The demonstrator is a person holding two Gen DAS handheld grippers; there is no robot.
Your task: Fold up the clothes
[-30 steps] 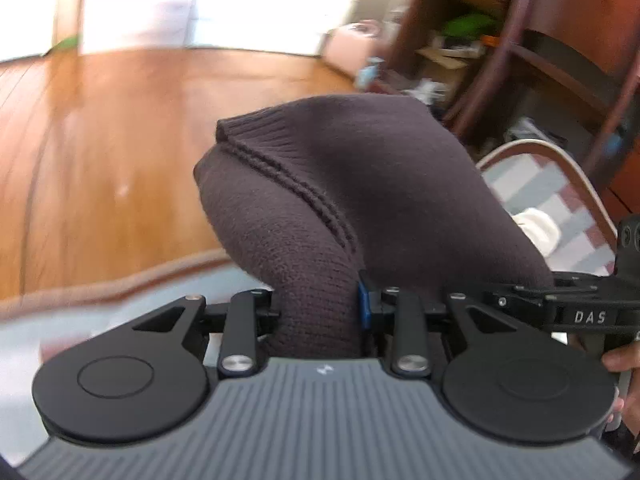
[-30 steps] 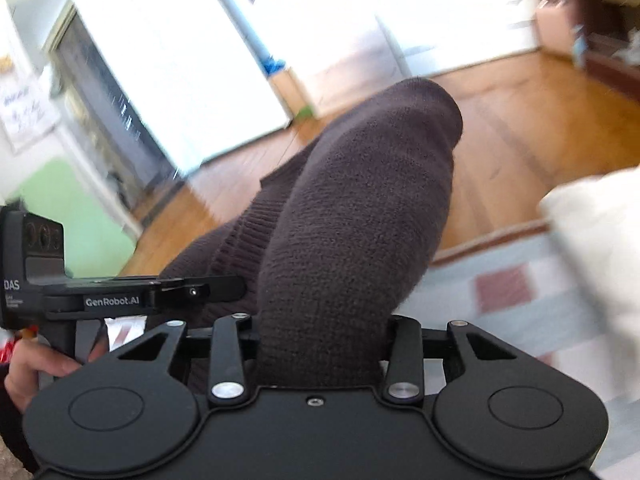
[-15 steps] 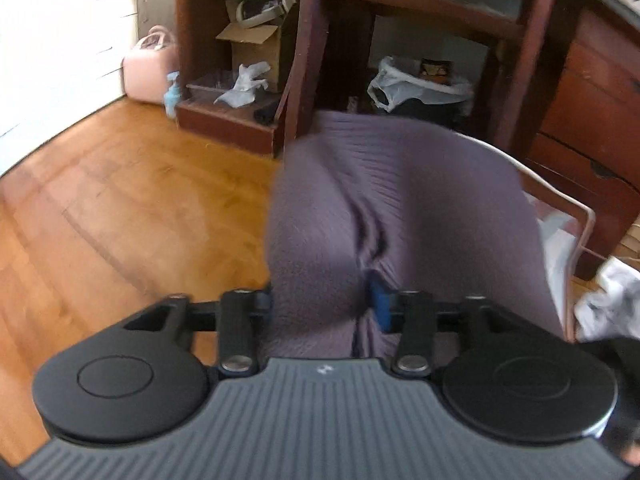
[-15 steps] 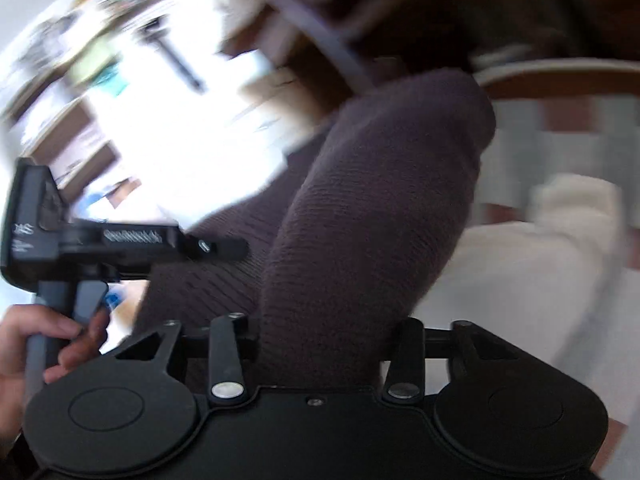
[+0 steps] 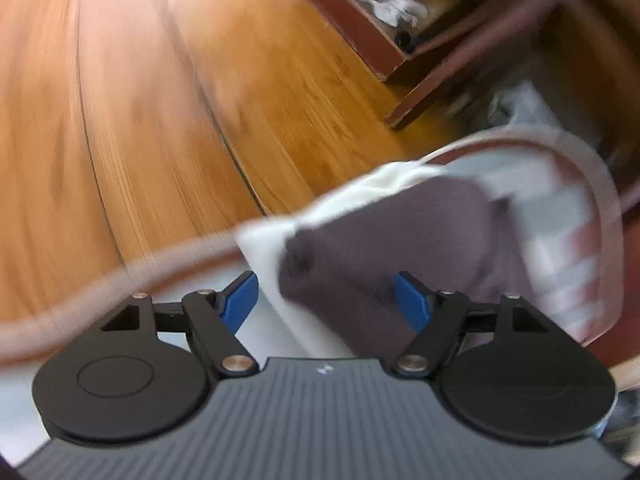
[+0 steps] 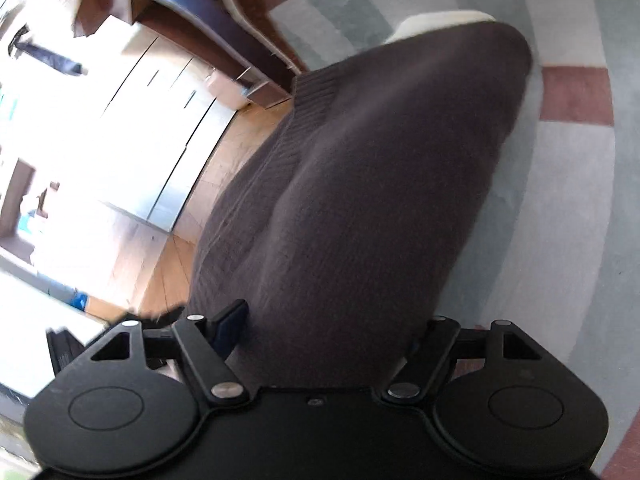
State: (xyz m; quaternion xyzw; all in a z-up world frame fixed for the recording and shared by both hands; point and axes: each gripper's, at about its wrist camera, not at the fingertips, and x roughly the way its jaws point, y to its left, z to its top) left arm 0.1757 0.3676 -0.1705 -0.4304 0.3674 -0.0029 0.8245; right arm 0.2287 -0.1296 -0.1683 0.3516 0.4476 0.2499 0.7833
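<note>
1. Opening its jaws, the left gripper [image 5: 324, 300] is releasing the dark brown knit sweater [image 5: 404, 248], lying toward 1 o'clock between its blue pads [image 5: 240, 300].
2. Opening likewise, the right gripper [image 6: 332, 332] is straddling the sweater [image 6: 380, 184], stretching toward 1 o'clock over the striped rug [image 6: 560, 184].
3. No readable writing is showing.

One dark knit [image 5: 400, 240] is lying in view, with one cream garment [image 5: 360, 196] showing beside it. Two grippers are appearing, left [image 5: 326, 298] and right [image 6: 328, 328], over one striped rug [image 6: 560, 200].

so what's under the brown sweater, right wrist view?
A cream garment pokes out past the brown sweater's far end, on the striped rug. How far the cream piece extends underneath is covered.
</note>
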